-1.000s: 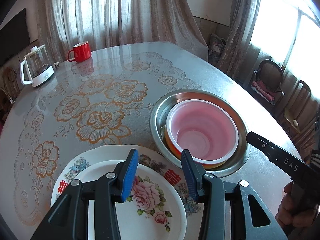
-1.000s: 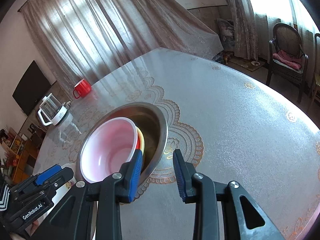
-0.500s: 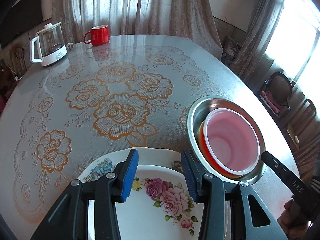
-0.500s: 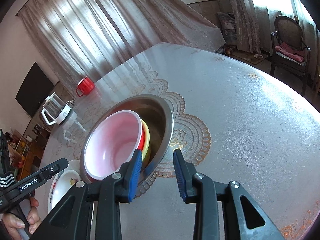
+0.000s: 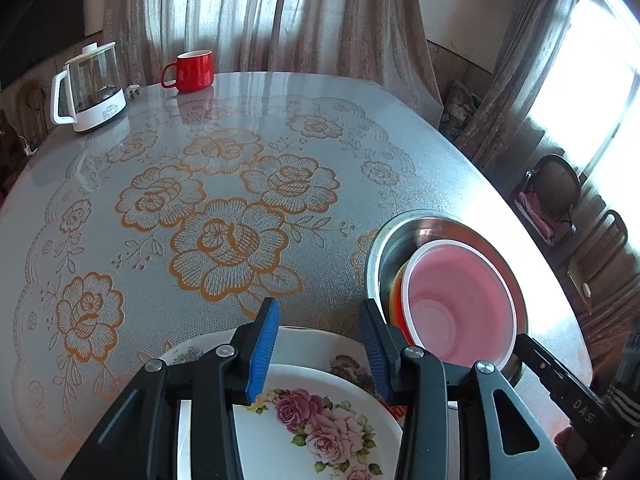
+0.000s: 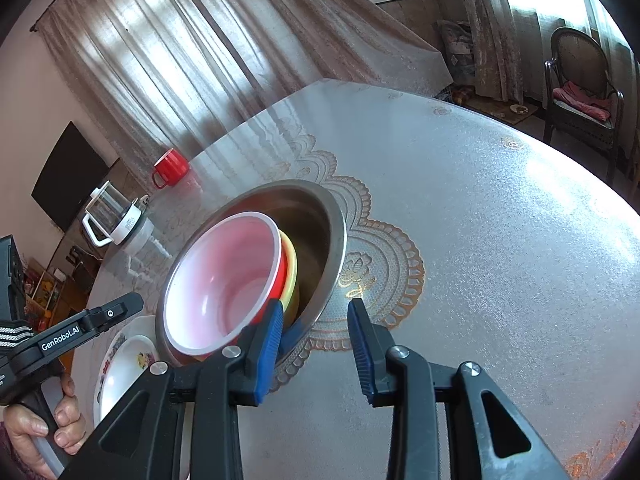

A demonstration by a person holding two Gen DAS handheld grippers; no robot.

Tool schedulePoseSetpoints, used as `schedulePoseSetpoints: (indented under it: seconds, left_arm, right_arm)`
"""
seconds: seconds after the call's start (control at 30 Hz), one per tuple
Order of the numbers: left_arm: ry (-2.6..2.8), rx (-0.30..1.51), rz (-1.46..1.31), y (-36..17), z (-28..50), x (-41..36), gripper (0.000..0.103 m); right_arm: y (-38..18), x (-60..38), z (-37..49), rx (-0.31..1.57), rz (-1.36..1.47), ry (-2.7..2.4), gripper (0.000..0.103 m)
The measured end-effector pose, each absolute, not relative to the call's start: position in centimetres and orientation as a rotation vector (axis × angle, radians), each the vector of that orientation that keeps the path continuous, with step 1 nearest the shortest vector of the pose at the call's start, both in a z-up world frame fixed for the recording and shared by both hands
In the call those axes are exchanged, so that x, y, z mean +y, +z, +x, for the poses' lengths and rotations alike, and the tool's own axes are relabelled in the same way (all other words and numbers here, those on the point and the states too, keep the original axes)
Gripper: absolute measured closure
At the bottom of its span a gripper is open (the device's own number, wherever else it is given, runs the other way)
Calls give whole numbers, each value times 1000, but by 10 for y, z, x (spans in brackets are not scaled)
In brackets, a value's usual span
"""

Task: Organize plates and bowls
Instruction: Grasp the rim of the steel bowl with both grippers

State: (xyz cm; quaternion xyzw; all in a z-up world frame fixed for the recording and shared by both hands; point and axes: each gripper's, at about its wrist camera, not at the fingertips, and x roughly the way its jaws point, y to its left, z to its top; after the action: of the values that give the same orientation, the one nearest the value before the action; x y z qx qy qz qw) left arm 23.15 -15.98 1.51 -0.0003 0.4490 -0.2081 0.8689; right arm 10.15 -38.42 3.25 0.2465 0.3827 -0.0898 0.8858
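A steel bowl [image 5: 386,240] [image 6: 332,216] sits on the table and holds nested bowls: a pink one [image 5: 460,308] [image 6: 224,280] on top, a red and a yellow rim under it. Two stacked floral plates [image 5: 320,412] [image 6: 124,364] lie left of it near the table's front edge. My left gripper [image 5: 318,344] is open and empty, just above the plates. My right gripper [image 6: 314,344] is open and empty at the steel bowl's near rim; its left finger overlaps the rim in view.
A red mug [image 5: 194,70] [image 6: 170,168] and a glass kettle [image 5: 90,86] [image 6: 116,218] stand at the table's far side. Chairs [image 6: 580,76] stand beyond the table's right edge. The flowered tablecloth [image 5: 224,236] covers the table.
The left gripper has drawn back and turned left, so the steel bowl now sits further right in its view. The right gripper has moved slightly closer to the steel bowl's rim.
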Motion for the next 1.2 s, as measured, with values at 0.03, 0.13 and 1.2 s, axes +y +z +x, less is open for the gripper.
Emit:
schedulePoseSetpoints:
  seconds: [0.03, 0.13, 1.2]
  left_arm:
    - [-439, 940, -1, 16, 234, -161, 61]
    - [-451, 948, 17, 15, 238, -166, 60]
    - [-565, 1089, 34, -4, 279, -214, 87]
  right_arm:
    - [32, -384, 102, 795, 512, -188, 70]
    - [32, -384, 103, 794, 503, -195, 70]
    - [32, -384, 115, 839, 455, -223, 69]
